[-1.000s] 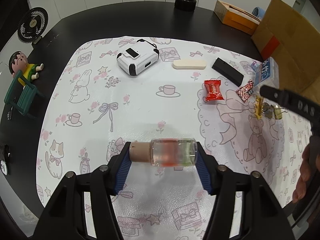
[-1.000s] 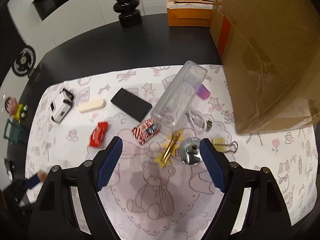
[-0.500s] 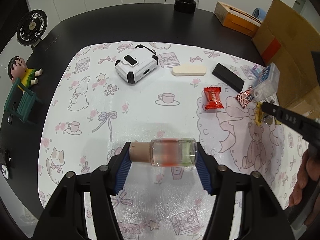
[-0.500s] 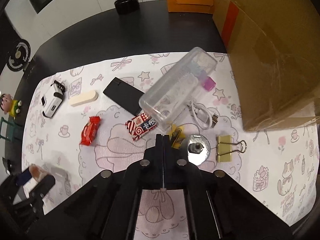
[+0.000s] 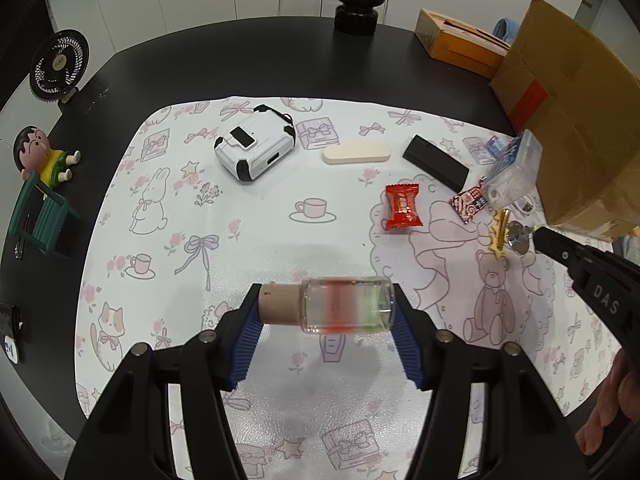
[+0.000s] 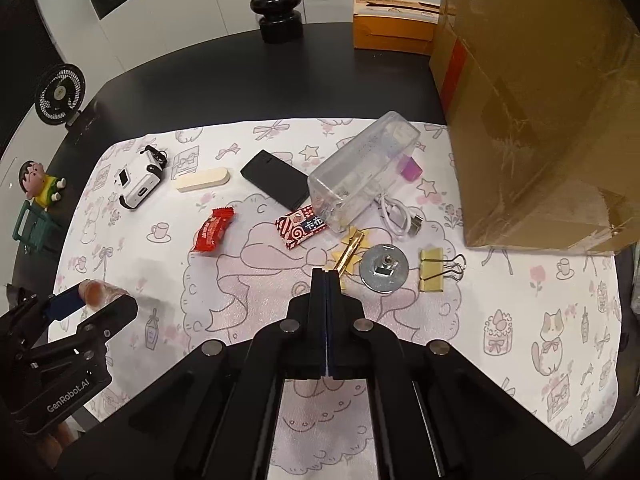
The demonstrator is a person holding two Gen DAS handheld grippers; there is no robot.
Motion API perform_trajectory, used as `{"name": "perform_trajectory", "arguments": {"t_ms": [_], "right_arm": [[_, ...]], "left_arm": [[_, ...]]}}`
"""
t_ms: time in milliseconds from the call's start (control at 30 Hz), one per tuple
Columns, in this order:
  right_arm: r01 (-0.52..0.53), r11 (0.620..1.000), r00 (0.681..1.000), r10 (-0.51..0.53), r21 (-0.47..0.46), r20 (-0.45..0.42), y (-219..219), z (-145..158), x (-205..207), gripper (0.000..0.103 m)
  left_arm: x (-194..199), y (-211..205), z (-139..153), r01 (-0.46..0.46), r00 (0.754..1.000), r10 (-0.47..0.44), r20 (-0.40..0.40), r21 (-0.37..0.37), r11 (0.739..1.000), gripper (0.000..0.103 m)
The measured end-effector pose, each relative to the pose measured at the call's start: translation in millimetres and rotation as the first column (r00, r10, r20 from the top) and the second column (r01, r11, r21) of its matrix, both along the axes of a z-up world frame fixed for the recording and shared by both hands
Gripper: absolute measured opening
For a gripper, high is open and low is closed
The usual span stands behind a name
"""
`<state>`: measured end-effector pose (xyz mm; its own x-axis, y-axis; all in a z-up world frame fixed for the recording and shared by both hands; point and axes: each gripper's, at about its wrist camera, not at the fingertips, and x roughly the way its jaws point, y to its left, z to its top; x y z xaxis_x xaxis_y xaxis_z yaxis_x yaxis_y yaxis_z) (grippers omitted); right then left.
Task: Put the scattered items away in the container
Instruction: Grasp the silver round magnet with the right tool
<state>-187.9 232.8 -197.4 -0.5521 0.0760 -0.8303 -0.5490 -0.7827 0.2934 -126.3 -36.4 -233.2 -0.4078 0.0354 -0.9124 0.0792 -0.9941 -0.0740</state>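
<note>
The left gripper holds a small clear glass bottle with a cork stopper sideways between its two blue pads. One pad presses on the cork end and the other on the glass bottom. The bottle is up in the air above the white mat with pink drawings, and something red and green shows inside it.

The right gripper has its two fingers pressed flat together with nothing between them. Its tip is just beside a gold star-shaped hair clip that lies on the mat.

A clear plastic box lies tipped on its side near the big brown cardboard box. One end of the clear box rests on a red and white candy packet with swirls. A white cable lies just beside the clear box, and a small purple thing is next to it. A round silver metal disc and a gold binder clip lie near the hair clip.

Farther off on the mat are a red candy wrapper, a flat black case, a long cream-coloured bar and a white and black little device. They are all apart from each other.
</note>
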Motion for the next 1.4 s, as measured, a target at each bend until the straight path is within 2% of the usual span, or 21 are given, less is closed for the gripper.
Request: {"name": "perform_trajectory", "arguments": {"t_ms": [200,300,333,367,433,567,633,900,933,967,1000,1100,1267,1400], "right_arm": [[0.010,1.000,1.000,-0.010,-0.018,0.027,7,-9,6,0.004],[0.004,1.000,0.999,-0.003,-0.031,0.032,9,-18,9,0.010],[0.004,0.999,0.999,-0.003,-0.033,0.034,9,-21,9,0.019],[0.009,1.000,0.999,-0.008,-0.027,0.041,10,-23,10,0.034],[0.017,1.000,0.999,-0.017,-0.014,0.050,12,-30,10,0.050],[0.016,1.000,0.997,-0.017,0.018,0.069,14,-39,7,0.053],[0.015,1.000,0.997,-0.016,0.008,0.070,18,-43,5,0.059],[0.014,1.000,0.999,-0.015,0.013,0.052,30,-59,3,0.066],[0.002,1.000,0.999,-0.003,0.028,0.044,29,-60,3,0.063],[-0.006,0.999,0.999,0.004,0.041,0.041,29,-60,4,0.049],[-0.013,0.998,0.999,0.011,0.054,0.040,30,-59,4,0.039],[-0.018,1.000,1.000,0.017,0.016,0.011,39,-59,9,0.010],[-0.045,0.999,0.999,0.045,-0.010,-0.001,44,-59,13,0.000],[-0.065,0.997,0.998,0.064,0.029,0.012,37,-58,13,0.003]], "left_arm": [[-7,0,-1,0.003,1.000,-0.003,-0.002,0.002,1.000,0.059],[-10,1,-4,0.007,1.000,-0.007,0.003,0.004,1.000,0.059],[-11,2,-5,0.009,1.000,-0.010,0.006,0.005,1.000,0.059],[-12,3,-6,0.012,1.000,-0.012,0.009,0.006,1.000,0.059],[-14,4,-9,0.017,1.000,-0.017,0.013,0.004,1.000,0.059],[-17,6,-17,0.020,0.999,-0.020,0.030,0.014,1.000,0.059],[-18,7,-20,0.022,0.999,-0.022,0.037,0.019,1.000,0.059],[-20,11,-22,0.034,0.998,-0.035,0.046,0.024,0.999,0.059],[-20,11,-22,0.033,0.998,-0.034,0.047,0.025,0.999,0.059],[-21,11,-23,0.032,0.998,-0.034,0.049,0.026,0.999,0.059],[-21,11,-23,0.032,0.998,-0.033,0.050,0.028,0.999,0.059],[-21,12,-25,0.030,0.998,-0.031,0.057,0.032,0.999,0.059],[-21,15,-26,0.033,0.998,-0.035,0.061,0.036,0.999,0.059],[-22,18,-25,0.036,0.997,-0.038,0.060,0.038,0.999,0.059]]}}
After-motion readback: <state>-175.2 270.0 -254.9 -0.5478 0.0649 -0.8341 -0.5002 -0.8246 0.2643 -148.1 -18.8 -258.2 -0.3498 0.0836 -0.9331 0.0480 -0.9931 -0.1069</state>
